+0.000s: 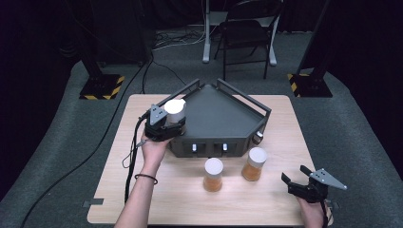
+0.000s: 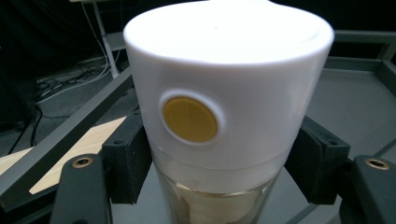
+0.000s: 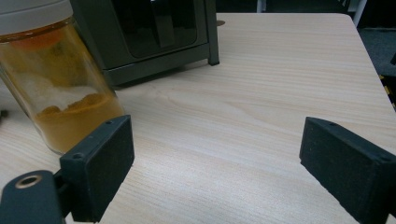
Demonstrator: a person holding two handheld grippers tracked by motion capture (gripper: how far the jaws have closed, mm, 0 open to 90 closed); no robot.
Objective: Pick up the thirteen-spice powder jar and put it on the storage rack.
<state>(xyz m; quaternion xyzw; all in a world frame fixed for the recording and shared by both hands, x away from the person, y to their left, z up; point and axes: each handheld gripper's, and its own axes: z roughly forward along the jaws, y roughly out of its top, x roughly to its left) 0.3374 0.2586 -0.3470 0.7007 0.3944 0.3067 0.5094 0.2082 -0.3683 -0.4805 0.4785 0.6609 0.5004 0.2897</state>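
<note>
White-lidded jar (image 2: 219, 121) pinched in left gripper (image 1: 164, 124) over rack (image 1: 228, 111); 2 jars (image 1: 213, 174) w/ open right gripper (image 1: 297, 183) left.

Left gripper (image 1: 167, 124), borne on an outstretched forearm, is clamping its jaws on a white-capped jar (image 1: 174, 110); right gripper (image 1: 295, 181) is sitting low at the near table (image 1: 142, 199) corner, jaws gaping wide.
</note>
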